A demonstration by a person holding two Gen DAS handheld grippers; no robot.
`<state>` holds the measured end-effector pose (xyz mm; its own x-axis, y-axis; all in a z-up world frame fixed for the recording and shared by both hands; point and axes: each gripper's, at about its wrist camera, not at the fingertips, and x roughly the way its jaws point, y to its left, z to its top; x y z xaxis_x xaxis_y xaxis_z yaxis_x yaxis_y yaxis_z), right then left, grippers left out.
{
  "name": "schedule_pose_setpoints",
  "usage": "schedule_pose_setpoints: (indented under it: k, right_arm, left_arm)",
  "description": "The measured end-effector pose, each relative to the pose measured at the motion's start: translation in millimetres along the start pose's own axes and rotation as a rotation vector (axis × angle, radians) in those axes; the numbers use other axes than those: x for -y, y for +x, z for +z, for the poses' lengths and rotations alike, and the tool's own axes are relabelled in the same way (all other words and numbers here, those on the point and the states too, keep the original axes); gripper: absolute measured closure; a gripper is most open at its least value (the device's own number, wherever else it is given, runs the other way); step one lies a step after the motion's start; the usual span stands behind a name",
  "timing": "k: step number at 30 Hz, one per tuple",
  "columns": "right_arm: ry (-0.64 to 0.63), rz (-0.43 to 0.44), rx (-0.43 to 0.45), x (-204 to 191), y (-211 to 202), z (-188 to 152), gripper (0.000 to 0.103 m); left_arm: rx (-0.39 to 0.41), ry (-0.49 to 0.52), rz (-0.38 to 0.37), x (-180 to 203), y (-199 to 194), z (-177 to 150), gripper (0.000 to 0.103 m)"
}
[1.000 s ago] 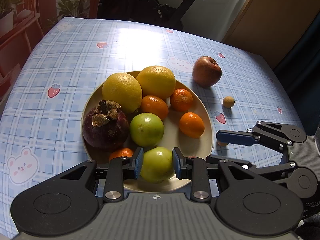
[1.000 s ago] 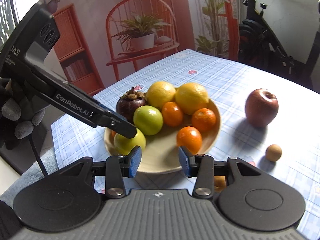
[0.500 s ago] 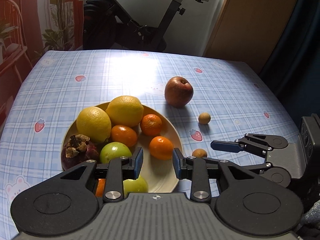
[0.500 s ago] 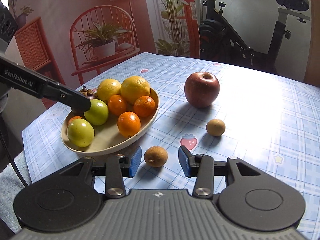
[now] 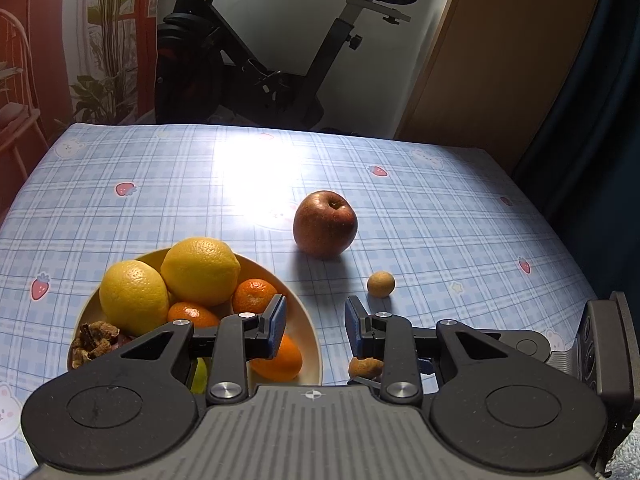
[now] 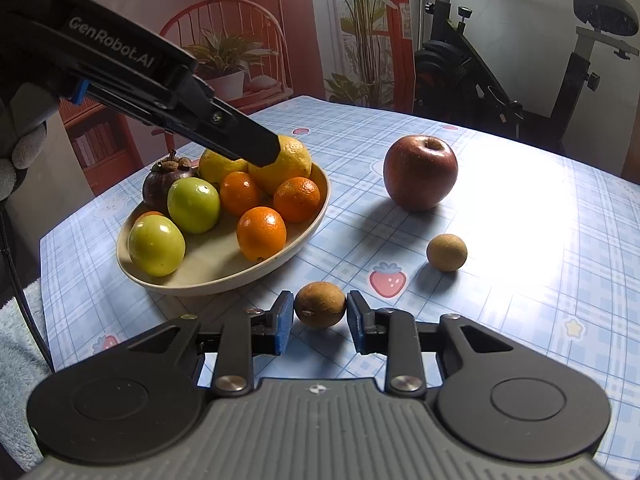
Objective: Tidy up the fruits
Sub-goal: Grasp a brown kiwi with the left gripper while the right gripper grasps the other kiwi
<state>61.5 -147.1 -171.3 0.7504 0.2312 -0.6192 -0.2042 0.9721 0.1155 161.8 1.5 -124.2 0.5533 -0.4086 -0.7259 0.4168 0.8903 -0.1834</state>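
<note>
Bowl (image 6: 224, 280) on desk (image 6: 520, 220): lemons, oranges, green fruits, mangosteen; apple (image 6: 420, 172) beyond; right hand-held gripper (image 6: 319, 316) clamped on brown fruit (image 6: 320, 304) beside bowl; left hand-held gripper (image 5: 315, 322) narrow, empty

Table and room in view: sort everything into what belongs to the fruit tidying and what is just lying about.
Job:
bowl of fruit
apple
small brown fruit between the right gripper pads
second brown fruit

Lying about:
exercise bike
red chair
potted plant

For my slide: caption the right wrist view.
Right gripper closes on a small brown fruit beside the fruit bowl; apple waits behind.
</note>
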Motion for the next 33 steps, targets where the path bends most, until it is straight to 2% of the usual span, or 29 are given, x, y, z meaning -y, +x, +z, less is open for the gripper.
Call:
schedule_pose_setpoints:
  k: [9,14,17,20,33]
  right_arm:
    - [0.104,-0.147,0.146,53,-32,-6,0.071]
    - [0.139,-0.223,0.169,79,-41,-13,0.071]
    - [0.164,-0.261,0.174,93,-45,-19,0.071]
    - [0.221,-0.258,0.198,103,-50,-22,0.071]
    - [0.253,-0.237,0.212,106,-54,-24,0.071]
  left_arm:
    - [-0.016,0.004,-0.066,25,37,13,0.069]
    - [-0.032,0.019,-0.071,38,63,15,0.068]
    - [-0.042,0.062,-0.059,49,77,12,0.068]
    - [-0.046,0.094,-0.054,56,86,9,0.068]
    - [-0.092,0.155,-0.017,72,115,7,0.068]
